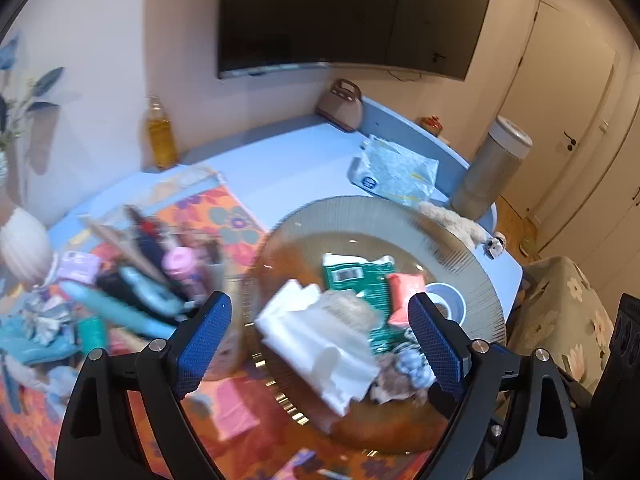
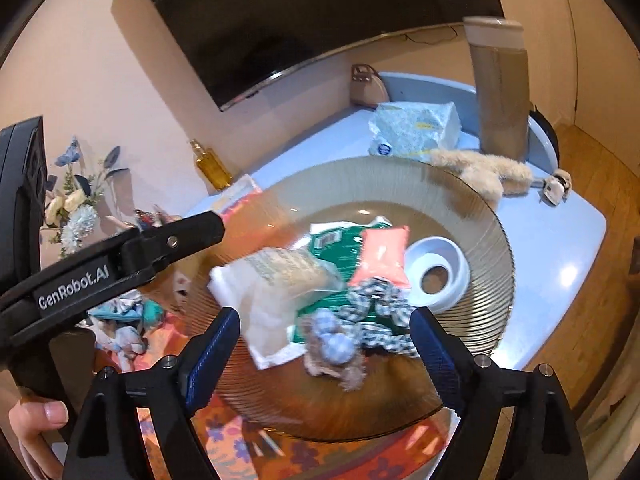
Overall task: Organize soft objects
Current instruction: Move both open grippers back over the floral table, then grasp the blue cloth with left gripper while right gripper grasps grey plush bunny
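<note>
A large ribbed glass plate (image 1: 460,232) (image 2: 484,216) holds soft things: white tissue (image 1: 320,340) (image 2: 260,316), a green packet (image 1: 360,280) (image 2: 340,264), a pink pouch (image 1: 404,296) (image 2: 384,256), a checked cloth scrunchie (image 2: 372,304) (image 1: 412,360), a furry scrap (image 2: 332,364) and a white roll of tape (image 2: 436,272) (image 1: 446,300). My left gripper (image 1: 320,312) is open and empty above the tissue. My right gripper (image 2: 324,320) is open and empty above the scrunchie. The left gripper's arm shows in the right wrist view (image 2: 120,256).
A fluffy beige toy (image 2: 480,172) (image 1: 456,220), a wipes pack (image 2: 416,128) (image 1: 396,172) and a tall canister (image 2: 500,88) (image 1: 492,168) sit on the blue table behind the plate. A cluttered pile of bottles and tubes (image 1: 132,288) lies left on a floral mat (image 1: 224,212).
</note>
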A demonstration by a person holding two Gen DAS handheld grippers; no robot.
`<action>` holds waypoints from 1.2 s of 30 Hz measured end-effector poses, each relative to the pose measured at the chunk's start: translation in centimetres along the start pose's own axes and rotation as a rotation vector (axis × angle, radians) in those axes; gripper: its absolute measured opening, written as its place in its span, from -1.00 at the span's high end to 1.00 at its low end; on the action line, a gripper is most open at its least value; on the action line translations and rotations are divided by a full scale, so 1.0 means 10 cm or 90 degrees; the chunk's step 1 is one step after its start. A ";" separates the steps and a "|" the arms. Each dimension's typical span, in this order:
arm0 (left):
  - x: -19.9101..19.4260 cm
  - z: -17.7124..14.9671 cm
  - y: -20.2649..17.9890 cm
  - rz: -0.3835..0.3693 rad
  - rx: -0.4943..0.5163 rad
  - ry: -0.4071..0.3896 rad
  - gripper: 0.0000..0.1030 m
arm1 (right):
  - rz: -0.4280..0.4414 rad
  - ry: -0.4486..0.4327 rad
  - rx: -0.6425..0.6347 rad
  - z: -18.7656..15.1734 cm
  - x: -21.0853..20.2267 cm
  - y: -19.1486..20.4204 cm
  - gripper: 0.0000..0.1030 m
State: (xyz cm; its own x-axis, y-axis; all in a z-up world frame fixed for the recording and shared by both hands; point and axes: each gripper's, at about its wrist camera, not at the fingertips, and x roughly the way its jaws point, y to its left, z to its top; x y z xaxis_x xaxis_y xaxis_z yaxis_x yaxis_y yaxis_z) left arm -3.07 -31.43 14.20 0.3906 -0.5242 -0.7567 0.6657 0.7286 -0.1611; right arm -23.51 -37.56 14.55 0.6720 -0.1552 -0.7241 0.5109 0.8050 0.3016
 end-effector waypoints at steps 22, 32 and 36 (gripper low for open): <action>-1.18 -0.88 2.97 0.246 -0.246 -0.049 -0.74 | 0.214 0.041 -0.235 -0.52 0.43 2.42 -0.76; -0.79 -1.54 4.12 0.218 -0.377 -0.015 -0.74 | 0.194 0.022 -0.407 -1.15 1.37 3.26 -0.76; -0.52 -1.41 4.14 0.207 -0.339 -0.018 -0.74 | 0.149 -0.020 -0.502 -1.20 1.59 3.51 -0.76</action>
State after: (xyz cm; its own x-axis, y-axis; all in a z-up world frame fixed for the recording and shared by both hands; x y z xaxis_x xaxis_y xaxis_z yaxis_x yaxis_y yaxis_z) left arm 13.49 7.69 2.53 0.5414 -0.2454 -0.8042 0.1052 0.9687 -0.2247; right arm -1.33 -4.94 6.14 0.7349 0.0608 -0.6755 -0.1634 0.9825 -0.0892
